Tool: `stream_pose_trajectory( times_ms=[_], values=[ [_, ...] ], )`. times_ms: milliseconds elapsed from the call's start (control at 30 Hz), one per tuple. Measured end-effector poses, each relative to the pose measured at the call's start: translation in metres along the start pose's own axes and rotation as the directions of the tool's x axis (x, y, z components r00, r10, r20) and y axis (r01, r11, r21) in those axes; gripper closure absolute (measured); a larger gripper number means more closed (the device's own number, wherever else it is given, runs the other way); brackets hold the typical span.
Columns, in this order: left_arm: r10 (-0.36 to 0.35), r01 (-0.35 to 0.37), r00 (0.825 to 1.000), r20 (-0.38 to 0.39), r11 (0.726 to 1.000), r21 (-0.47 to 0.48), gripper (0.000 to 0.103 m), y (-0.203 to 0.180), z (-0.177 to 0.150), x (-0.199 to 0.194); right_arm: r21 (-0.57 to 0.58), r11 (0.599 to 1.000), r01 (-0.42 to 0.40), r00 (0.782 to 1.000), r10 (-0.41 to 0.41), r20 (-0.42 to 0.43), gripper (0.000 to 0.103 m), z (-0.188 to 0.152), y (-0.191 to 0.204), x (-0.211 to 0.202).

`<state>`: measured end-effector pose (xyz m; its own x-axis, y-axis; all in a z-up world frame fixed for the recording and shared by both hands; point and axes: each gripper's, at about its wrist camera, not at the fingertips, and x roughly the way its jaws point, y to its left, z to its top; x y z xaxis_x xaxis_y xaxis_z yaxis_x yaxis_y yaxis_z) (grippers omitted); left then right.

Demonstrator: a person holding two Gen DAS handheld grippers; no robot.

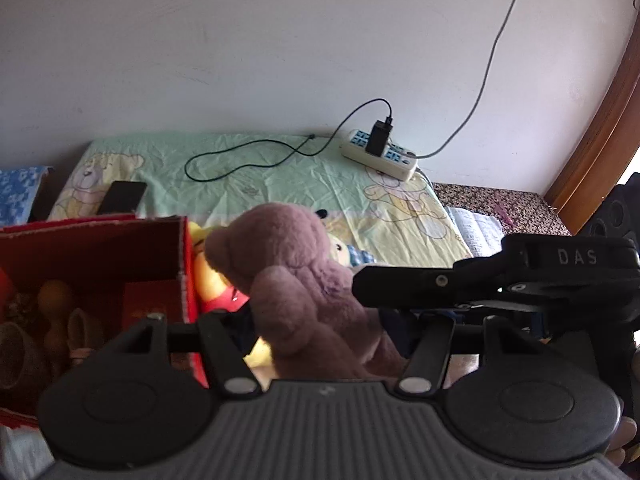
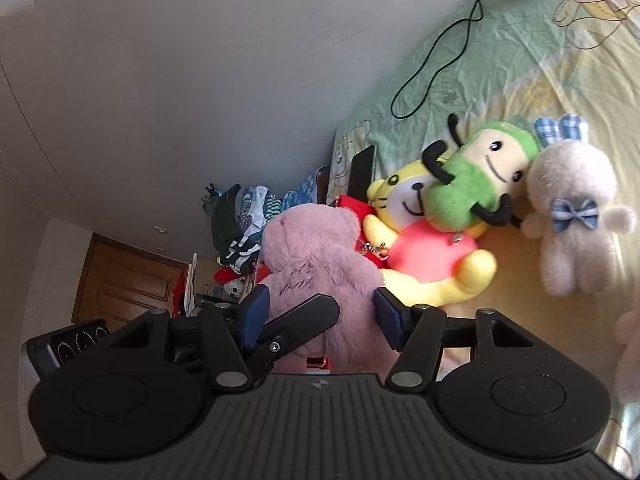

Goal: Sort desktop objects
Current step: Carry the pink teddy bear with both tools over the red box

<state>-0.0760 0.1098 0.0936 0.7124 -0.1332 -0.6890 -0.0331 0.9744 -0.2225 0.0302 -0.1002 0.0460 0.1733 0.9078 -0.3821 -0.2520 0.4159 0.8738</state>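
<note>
Landmark: the open red cardboard box at the near edge of the bed, which is covered by a pale green cartoon-print sheet. The mauve plush teddy bear hangs just beside the box's right wall, head up, its long axis roughly upright with a lean toward the box. The box opening lies to the bear's left in the left wrist view, so the coming move, judged from this layout, is a short carry leftward over the wall.

The right tongs hold the bear: blue pads press its lower body from both sides, and they reach in level from the side of the bear away from the box. The left tongs point steeply down at the bear's base; their tips are hidden behind the plush, so I cannot tell whether they are gripping it or loose.

Beyond the box's right wall lie a yellow-and-red plush cat, a green plush monkey and a white plush rabbit with a blue bow, touching one another.
</note>
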Motion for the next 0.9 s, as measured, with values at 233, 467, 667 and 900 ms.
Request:
stream_pose_trajectory(
  times_ms=[233, 467, 667, 900],
  values=[
    [-0.016, 0.016, 1.000, 0.005, 1.000, 0.011, 0.039, 0.066, -0.001, -0.027, -0.025, 1.000, 0.017, 1.000, -0.016, 0.020, 0.042, -0.024, 0.039, 0.051],
    [-0.065, 0.066, 0.998, -0.010, 0.996, 0.057, 0.039, 0.114, -0.001, -0.029, -0.020, 0.997, 0.069, 0.995, -0.067, 0.071, 0.042, -0.041, 0.055, 0.088],
    [-0.120, 0.121, 0.993, -0.021, 0.985, 0.121, 0.039, 0.142, 0.003, -0.012, -0.016, 0.992, 0.129, 0.983, -0.125, 0.135, 0.042, -0.047, 0.060, 0.114],
    [-0.170, 0.179, 0.983, -0.068, 0.968, 0.174, 0.035, 0.160, 0.010, 0.020, -0.023, 0.972, 0.235, 0.952, -0.225, 0.209, 0.041, -0.050, 0.062, 0.137]
  ],
)
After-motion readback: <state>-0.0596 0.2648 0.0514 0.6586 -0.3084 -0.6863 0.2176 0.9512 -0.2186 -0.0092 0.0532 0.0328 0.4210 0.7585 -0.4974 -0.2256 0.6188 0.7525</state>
